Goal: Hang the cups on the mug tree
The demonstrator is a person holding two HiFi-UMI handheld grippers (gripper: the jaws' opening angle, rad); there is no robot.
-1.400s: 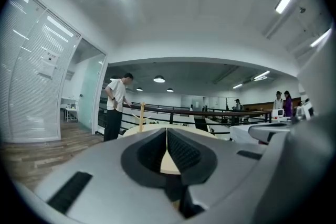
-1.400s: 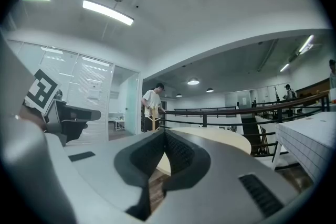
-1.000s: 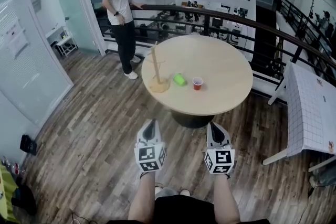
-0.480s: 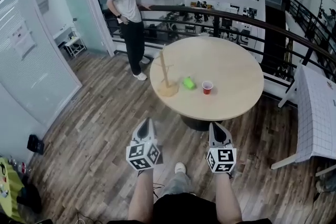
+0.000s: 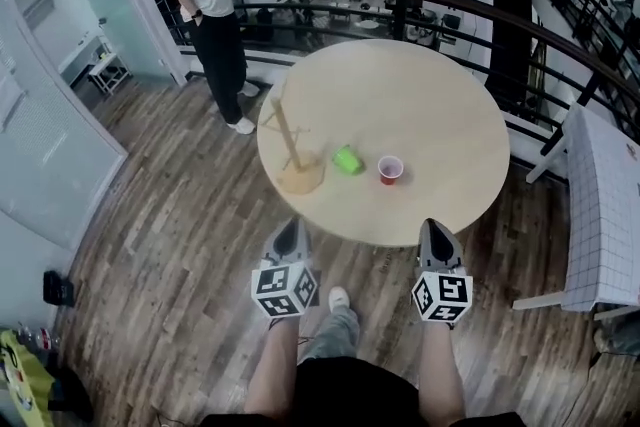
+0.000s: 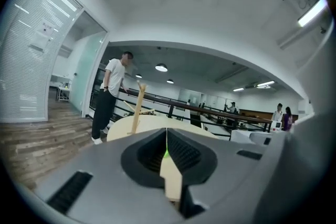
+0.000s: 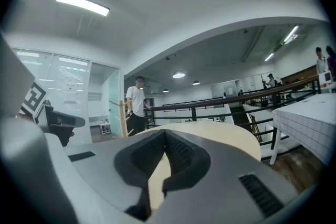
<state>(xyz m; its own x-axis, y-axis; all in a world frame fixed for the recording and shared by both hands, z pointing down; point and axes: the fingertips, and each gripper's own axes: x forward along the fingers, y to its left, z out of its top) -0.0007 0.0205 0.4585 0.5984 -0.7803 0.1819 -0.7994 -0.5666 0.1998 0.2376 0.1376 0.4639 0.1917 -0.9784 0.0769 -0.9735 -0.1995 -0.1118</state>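
Jaws of the left gripper (image 5: 289, 231) and right gripper (image 5: 437, 231) are pressed together with nothing between them; we hold both low, short of the round table (image 5: 430, 95). On it the mug tree (image 5: 289, 137) stands upright at the left. A green cup (image 5: 347, 160) lies tipped near its base, with a red cup (image 5: 390, 170) upright beside it.

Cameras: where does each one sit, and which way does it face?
Head view: on the person's head, steeply down at round table, left gripper, right gripper, forearms.
Left gripper view: on that gripper, along its shut jaws toward the mug tree.
Right gripper view: likewise, shut jaws, toward round table.
Both gripper views share the standing person.
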